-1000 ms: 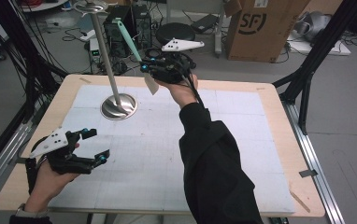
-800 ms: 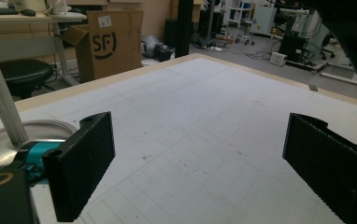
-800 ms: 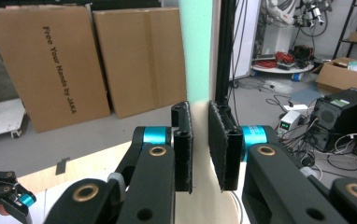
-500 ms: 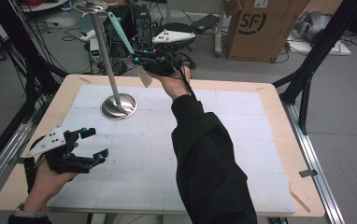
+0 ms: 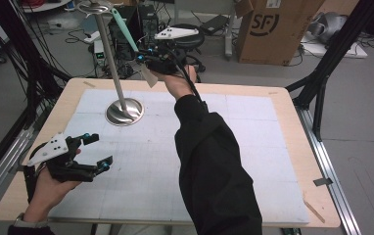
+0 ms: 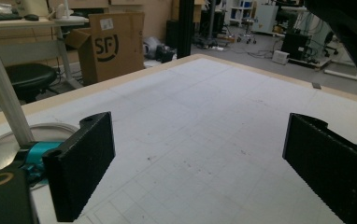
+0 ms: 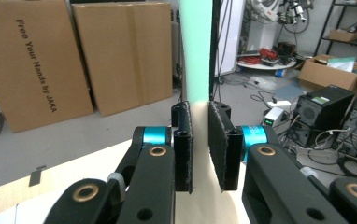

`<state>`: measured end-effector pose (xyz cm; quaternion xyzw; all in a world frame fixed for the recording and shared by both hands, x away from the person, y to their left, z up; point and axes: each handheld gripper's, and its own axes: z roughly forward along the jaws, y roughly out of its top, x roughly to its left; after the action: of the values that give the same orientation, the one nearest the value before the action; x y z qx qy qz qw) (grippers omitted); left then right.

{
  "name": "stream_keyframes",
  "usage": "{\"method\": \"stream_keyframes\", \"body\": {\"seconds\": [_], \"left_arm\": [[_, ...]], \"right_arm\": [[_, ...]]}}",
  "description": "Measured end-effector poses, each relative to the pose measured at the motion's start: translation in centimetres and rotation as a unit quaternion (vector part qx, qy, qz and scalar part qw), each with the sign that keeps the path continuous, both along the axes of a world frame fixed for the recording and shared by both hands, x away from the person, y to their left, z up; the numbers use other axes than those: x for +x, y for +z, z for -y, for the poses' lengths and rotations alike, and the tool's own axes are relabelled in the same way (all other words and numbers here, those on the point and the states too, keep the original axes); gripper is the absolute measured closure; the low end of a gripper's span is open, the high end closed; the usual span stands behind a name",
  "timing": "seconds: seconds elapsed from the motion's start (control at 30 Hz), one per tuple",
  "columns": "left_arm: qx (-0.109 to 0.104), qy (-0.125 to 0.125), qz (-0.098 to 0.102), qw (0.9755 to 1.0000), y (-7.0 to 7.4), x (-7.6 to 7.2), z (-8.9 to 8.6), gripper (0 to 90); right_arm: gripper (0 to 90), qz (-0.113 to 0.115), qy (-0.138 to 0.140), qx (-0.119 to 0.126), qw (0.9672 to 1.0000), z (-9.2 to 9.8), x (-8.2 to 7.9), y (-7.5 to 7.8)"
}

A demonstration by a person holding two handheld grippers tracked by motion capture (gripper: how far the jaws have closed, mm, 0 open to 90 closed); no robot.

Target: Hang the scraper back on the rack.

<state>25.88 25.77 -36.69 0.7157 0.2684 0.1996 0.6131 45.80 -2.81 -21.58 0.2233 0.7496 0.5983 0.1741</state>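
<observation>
Right tool [image 5: 143, 58] clenching spatula [image 5: 126, 30], mint handle up, pale blade below. You are carrying it up and left since a second ago, nearing hook ring of stand [image 5: 110, 58]. Hanging seems next. Left tool [image 5: 93, 152] resting released over bench [image 5: 253, 147].

**Spatula held up by the stand**

A spatula [image 5: 126, 33] with a mint-green handle and a cream blade is pinched between the right tool's [image 5: 143, 61] pads, lifted off the bench. It tilts, handle pointing up toward the top of the metal stand [image 5: 110, 58].
</observation>
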Motion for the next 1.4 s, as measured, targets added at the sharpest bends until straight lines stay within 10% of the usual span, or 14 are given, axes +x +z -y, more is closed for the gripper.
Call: {"method": "stream_keyframes", "body": {"seconds": [1.03,1.4], "left_arm": [[-0.001,0.008,-0.010,0.9999,-0.4,-0.1,-0.6,9.7],[-0.008,0.012,-0.015,0.9998,-0.5,-0.6,-1.2,9.7]], "right_arm": [[78.3,-0.004,-0.023,-0.003,0.9997,-2.6,1.4,-2.0],[42.7,-0.015,-0.018,0.007,0.9997,-1.1,0.2,-1.3]]}}
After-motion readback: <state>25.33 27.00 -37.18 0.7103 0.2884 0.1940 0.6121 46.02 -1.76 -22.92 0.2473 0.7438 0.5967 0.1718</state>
